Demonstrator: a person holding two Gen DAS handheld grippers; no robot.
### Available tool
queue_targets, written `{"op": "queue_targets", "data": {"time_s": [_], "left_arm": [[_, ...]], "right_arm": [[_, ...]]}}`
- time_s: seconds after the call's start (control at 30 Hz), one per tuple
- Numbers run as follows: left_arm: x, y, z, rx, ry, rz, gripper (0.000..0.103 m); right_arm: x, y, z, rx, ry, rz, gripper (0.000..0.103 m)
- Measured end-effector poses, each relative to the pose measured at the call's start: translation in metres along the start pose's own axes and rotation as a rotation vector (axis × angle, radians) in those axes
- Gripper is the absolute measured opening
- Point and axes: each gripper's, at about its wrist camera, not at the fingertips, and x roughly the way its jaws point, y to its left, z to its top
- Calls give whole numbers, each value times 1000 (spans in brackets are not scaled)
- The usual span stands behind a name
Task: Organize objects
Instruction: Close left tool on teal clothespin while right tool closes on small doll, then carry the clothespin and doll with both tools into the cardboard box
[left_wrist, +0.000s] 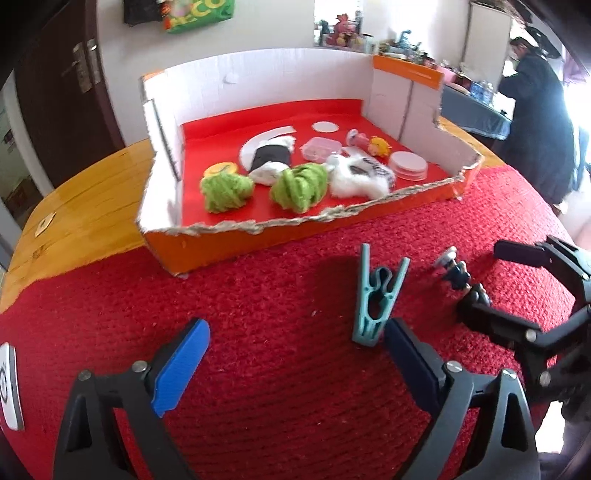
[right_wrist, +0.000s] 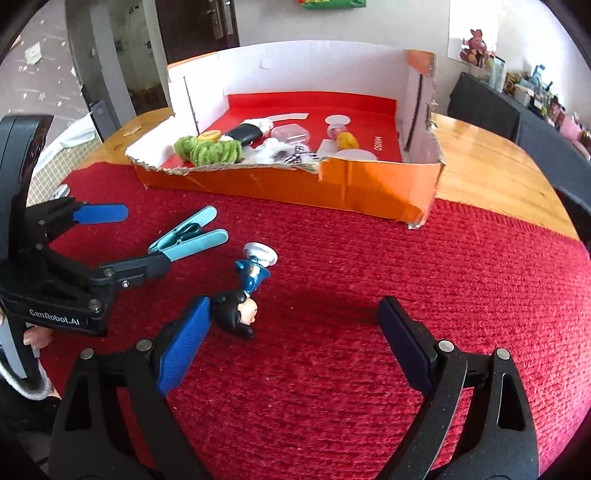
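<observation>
- Red woven mat (left_wrist: 295, 369) covers the near part of a wooden desk (left_wrist: 74, 192); a cut-down cardboard box (left_wrist: 258, 236) sits at 12 o'clock, its low torn front wall likely left that way for easy drop-ins.
- Box already holds green yarn balls (left_wrist: 225, 190), a white plush (left_wrist: 354, 177) and small containers, so sorting looks well along.
- Teal clothespin (left_wrist: 376, 295) lies loose on the mat, just beside the left gripper (left_wrist: 295, 365) inner finger at 1 o'clock; jaws released, nothing held.
- Small figurine (right_wrist: 243, 291) lies touching the right gripper (right_wrist: 295, 332) blue pad at 10 o'clock; jaws released.
- Open mat at 3 o'clock; the grippers crowd each other.
</observation>
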Motion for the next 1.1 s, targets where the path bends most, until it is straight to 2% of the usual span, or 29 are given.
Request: {"op": "queue_targets", "data": {"time_s": [0.13,0.2,0.23,0.37,0.43,0.57,0.63,0.7,0.77,0.9,1.1], "left_arm": [[2,-8,4,54,-4,-30,84],[2,-10,6,72,-12,-46,77],[3,-11,7,80,-14,-56,75],[6,-13,10,98,-27,-85,70],[6,-15,11,110,-35,-104,64],[7,-18,13,120,-42,-131,61],[7,-19,14,125,-46,-139,49],[6,-21,13,133,-51,-161,41],[5,-22,13,133,-54,-193,27],[4,-20,11,122,-55,-225,25],[-14,-23,9,129,-84,-231,25]], "right_arm": [[0,2,1,0,-6,6,88],[0,6,0,1,-14,9,77],[1,8,0,2,-19,4,76],[3,17,-1,-16,-35,-34,66],[5,21,0,-27,-34,-54,65],[7,24,3,-38,-30,-62,60],[8,25,4,-37,-31,-63,53],[8,25,4,-39,-35,-49,40],[8,25,3,-28,-40,-30,34],[6,24,2,-17,-48,-2,33],[-7,23,7,-7,-87,35,33]]}}
